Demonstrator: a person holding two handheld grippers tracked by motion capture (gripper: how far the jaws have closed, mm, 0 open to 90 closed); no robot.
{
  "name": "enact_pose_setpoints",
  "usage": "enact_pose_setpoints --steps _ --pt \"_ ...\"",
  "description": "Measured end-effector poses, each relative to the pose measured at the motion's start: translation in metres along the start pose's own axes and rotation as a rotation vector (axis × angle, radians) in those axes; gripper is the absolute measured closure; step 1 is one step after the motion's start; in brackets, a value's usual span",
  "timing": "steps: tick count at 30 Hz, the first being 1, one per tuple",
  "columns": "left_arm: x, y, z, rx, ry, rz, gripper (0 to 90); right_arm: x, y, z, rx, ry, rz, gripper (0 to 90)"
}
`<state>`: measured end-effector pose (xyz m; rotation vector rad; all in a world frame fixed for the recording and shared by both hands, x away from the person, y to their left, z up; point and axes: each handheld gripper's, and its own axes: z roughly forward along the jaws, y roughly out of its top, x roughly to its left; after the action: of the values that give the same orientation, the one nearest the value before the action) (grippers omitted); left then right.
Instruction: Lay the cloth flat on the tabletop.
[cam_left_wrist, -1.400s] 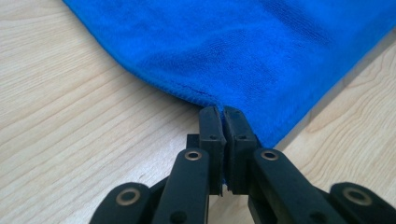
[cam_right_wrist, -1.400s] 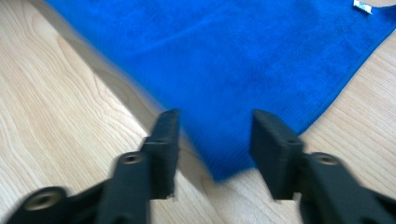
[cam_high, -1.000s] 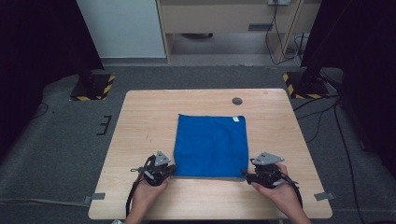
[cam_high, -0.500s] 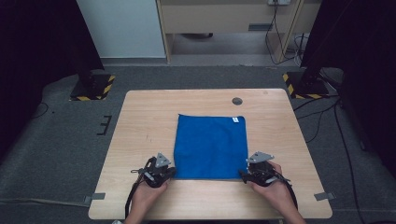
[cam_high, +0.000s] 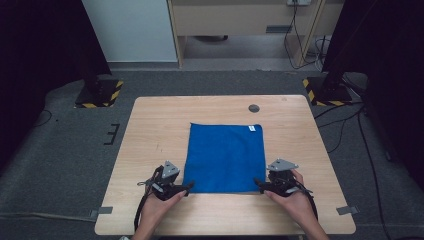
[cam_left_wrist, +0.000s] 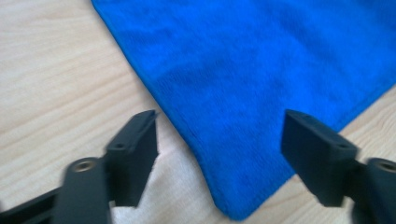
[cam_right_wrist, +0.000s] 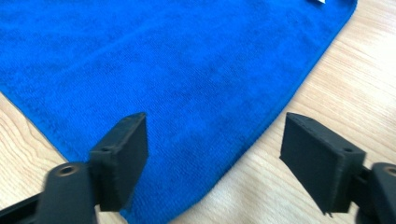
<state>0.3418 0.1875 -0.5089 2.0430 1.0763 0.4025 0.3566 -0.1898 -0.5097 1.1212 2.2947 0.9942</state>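
A blue cloth (cam_high: 225, 157) lies flat on the wooden table (cam_high: 150, 130), with a small white tag (cam_high: 252, 128) at its far right corner. My left gripper (cam_high: 186, 187) is at the cloth's near left corner, open, with that corner (cam_left_wrist: 233, 205) lying between its jaws. My right gripper (cam_high: 259, 184) is at the near right corner, open, its jaws straddling that corner (cam_right_wrist: 154, 212) of the cloth (cam_right_wrist: 177, 70). Both grippers sit low over the table, each held by a hand.
A small dark round disc (cam_high: 254, 108) sits in the table top near the far edge. Beyond the table stand a white cabinet (cam_high: 132, 30), black stands with yellow-black striped bases (cam_high: 100, 95), and cables (cam_high: 350, 130) on the grey floor.
Both grippers have crept inward toward the cloth's near corners; the right one moved slightly left. The cloth has not moved.
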Motion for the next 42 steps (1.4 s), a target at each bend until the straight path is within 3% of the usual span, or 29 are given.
enact_pose_setpoints --steps 10,18,25,28,34,42 --pt "0.01 0.005 0.009 -0.029 -0.017 -0.003 11.6 0.007 0.011 0.01 -0.025 0.084 0.027 14.2" --pt "0.024 0.005 0.011 -0.034 -0.014 0.002 8.2 0.036 0.033 0.027 -0.021 0.157 -0.041 12.8" --pt "0.042 0.001 0.008 -0.04 0.01 -0.031 8.0 0.059 0.051 0.046 0.011 0.197 -0.084 12.0" --pt "0.046 0.0 0.005 -0.043 0.001 -0.037 8.0 0.068 0.06 0.05 0.013 0.209 -0.108 13.8" --pt "0.052 -0.002 0.002 -0.042 0.021 -0.038 7.2 0.088 0.079 0.057 0.011 0.232 -0.148 17.1" --pt "0.066 -0.004 -0.002 -0.033 0.076 -0.057 7.1 0.112 0.096 0.069 0.004 0.268 -0.166 28.5"
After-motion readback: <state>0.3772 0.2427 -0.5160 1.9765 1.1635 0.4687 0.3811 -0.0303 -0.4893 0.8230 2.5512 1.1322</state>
